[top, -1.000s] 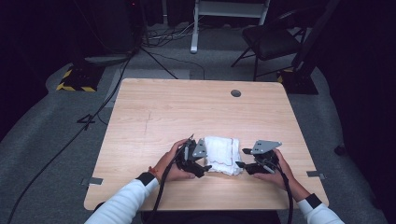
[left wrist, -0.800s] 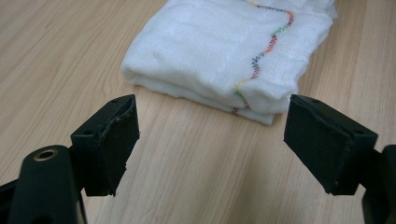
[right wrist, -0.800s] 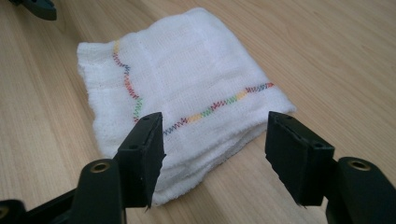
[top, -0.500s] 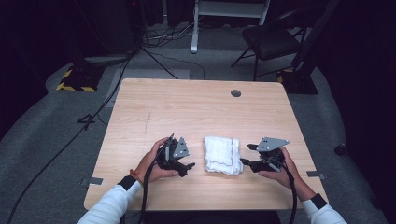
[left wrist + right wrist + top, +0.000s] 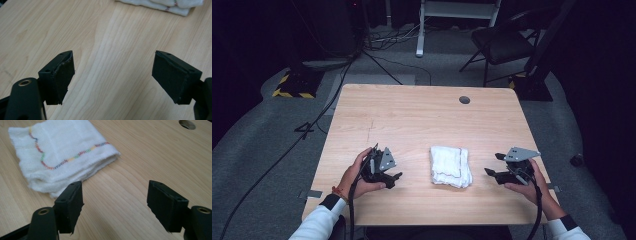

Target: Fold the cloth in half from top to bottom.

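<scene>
One folded white cloth lies on the wooden table between two grippers, touching neither, and its only marking is a wavy line of multicoloured stitching, with no label or writing that can be read. The left gripper is released with bare wood between its jaws. The right gripper has just been opening its jaws and grasps nothing, the cloth lying just beyond its left jaw in the right gripper view.
</scene>
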Demonstrator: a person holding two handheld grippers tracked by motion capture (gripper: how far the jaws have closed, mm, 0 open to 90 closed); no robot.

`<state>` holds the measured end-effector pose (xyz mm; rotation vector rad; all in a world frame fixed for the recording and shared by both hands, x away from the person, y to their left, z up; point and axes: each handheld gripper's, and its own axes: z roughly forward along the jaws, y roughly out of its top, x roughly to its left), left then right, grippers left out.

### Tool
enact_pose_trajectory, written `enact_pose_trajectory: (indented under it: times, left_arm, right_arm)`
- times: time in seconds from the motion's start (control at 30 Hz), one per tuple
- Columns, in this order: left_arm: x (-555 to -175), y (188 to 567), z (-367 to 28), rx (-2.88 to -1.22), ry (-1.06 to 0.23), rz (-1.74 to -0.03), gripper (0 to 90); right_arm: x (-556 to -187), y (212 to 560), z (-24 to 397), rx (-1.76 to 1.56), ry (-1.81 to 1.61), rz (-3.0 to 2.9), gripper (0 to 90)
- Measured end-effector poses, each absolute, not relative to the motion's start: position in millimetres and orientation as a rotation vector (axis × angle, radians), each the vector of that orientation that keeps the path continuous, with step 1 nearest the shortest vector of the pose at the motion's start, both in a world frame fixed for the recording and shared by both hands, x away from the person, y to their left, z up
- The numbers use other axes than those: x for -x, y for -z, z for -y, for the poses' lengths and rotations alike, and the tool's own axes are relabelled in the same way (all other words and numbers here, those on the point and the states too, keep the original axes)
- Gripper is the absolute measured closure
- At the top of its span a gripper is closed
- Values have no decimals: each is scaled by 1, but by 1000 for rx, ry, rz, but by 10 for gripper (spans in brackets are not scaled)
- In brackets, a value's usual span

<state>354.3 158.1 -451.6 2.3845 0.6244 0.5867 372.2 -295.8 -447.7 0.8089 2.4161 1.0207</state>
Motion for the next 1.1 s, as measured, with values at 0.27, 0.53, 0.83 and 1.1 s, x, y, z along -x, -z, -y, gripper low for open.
enact_pose_trajectory:
  times: [0.27, 0.53, 0.83, 1.1]
  left_arm:
    - [-349, 453, -183, -2382, -647, -699, 183]
    - [-347, 465, -197, -2394, -663, -758, 195]
    - [-348, 479, -213, -2361, -594, -815, 191]
    - [-349, 488, -234, -2286, -486, -901, 190]
  right_arm:
    - [-368, 451, 323, -878, -984, -2368, 286]
    - [-366, 459, 340, -919, -940, -2349, 286]
    - [-364, 474, 362, -996, -902, -2345, 279]
    - [-361, 491, 382, -1109, -930, -2326, 252]
